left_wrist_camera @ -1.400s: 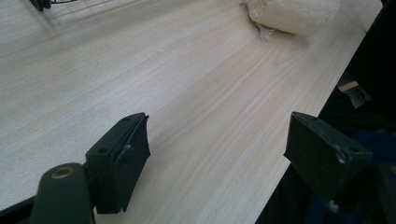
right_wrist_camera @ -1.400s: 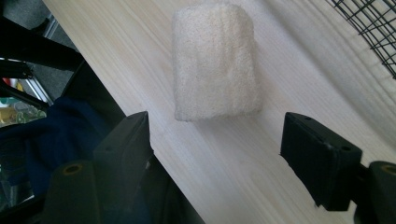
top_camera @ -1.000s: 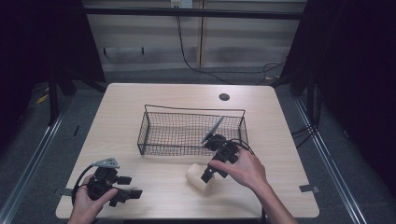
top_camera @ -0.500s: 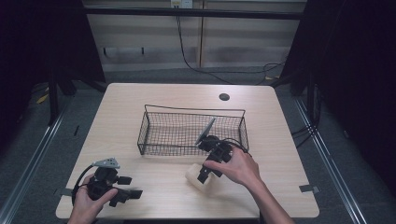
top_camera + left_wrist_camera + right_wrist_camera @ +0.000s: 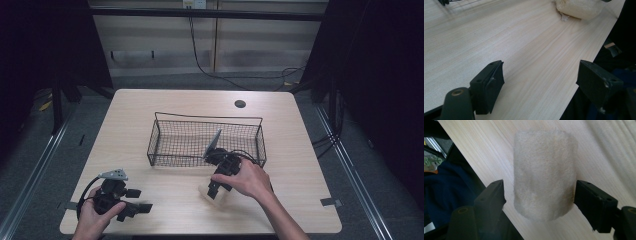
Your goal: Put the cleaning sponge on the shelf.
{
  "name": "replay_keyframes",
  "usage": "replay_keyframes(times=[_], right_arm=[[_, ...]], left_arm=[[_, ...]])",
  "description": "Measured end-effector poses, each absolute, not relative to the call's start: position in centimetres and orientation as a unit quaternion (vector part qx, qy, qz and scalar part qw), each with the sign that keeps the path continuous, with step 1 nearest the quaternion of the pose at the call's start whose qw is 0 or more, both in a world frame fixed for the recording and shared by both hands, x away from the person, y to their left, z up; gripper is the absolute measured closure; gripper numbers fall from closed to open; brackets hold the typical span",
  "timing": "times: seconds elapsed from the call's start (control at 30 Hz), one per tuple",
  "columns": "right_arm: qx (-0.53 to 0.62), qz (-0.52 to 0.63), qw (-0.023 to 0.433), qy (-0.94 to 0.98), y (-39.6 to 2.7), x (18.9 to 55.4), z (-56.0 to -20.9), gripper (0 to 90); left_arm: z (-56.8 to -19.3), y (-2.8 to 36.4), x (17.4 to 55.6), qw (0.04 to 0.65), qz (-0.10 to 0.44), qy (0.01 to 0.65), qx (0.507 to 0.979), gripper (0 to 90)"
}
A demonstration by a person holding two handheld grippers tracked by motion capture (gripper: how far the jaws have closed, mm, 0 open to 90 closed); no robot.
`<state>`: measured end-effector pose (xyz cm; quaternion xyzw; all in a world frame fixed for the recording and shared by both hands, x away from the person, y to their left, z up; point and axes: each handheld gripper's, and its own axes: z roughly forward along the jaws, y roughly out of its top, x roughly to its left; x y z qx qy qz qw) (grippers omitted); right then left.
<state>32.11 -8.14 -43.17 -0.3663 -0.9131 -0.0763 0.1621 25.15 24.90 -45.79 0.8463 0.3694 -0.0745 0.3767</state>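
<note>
From the high view, a small cream-white roll of fuzzy cloth (image 5: 206,190) lies on the pale wooden bench (image 5: 300,150), near its front edge and just in front of a black wire-mesh basket (image 5: 165,145) with a raised handle bar along its back; the basket stands about mid-bench, and whether anything lies in it cannot be told, since the grey plate and black body of the right gripper overlap its front right corner; the right gripper (image 5: 214,189) points down at the roll from behind, the person's right hand (image 5: 247,179) wrapped over it, its fingers at the roll; the left gripper (image 5: 146,206) rests low on the bench's front left corner in the left hand (image 5: 92,212), well apart from roll and basket, pointing towards the right.

In the left gripper view, the two black fingers (image 5: 487,86) stand wide apart over bare wood with nothing between them; the cloth roll (image 5: 579,8) shows at the top, well ahead, a short frayed tuft at its near end.

In the right gripper view, the roll (image 5: 545,173) is a soft, napped cylinder, off-white with faint grey shading, lying on the bench by its edge; the black fingers (image 5: 490,200) are spread to either side of it, the right one touching or nearly touching its side, the left one a little clear, so they are not closed on it.
</note>
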Motion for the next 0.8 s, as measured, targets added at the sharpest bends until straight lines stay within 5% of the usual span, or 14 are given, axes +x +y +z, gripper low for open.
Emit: replay_keyframes(times=[0.8], right_arm=[[-0.362,-0.04,0.163,-0.917,-7.0,32.0,-45.3,24.7]], left_arm=[[-45.8,24.8,25.2,0.376,-0.077,0.368,0.847,21.3]])
